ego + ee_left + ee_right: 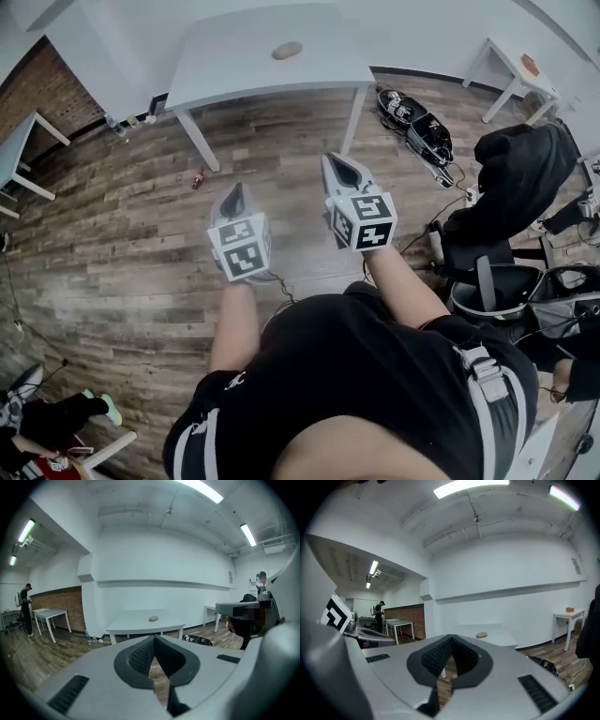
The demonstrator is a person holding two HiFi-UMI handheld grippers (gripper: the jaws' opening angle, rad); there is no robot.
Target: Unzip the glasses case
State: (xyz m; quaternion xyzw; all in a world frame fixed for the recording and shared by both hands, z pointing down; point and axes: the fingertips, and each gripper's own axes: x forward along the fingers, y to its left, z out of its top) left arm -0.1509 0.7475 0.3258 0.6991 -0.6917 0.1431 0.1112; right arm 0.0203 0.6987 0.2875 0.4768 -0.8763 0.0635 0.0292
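Observation:
A small tan oval glasses case [287, 50] lies alone on a white table [234, 66] some way ahead of me; it also shows as the case [153, 618] in the left gripper view and the case [481, 634] in the right gripper view. My left gripper [235, 194] and right gripper [339, 164] are held side by side in the air over the wooden floor, well short of the table. Both are shut with nothing between the jaws, the left gripper [153, 637] and right gripper [451, 637] tips meeting at a point.
A second white table [514, 70] with a small orange object stands at the far right. Bags and cables [417, 127] lie on the floor right of the table. A black chair with dark clothing [516, 183] is on my right. A person [26, 606] stands far left.

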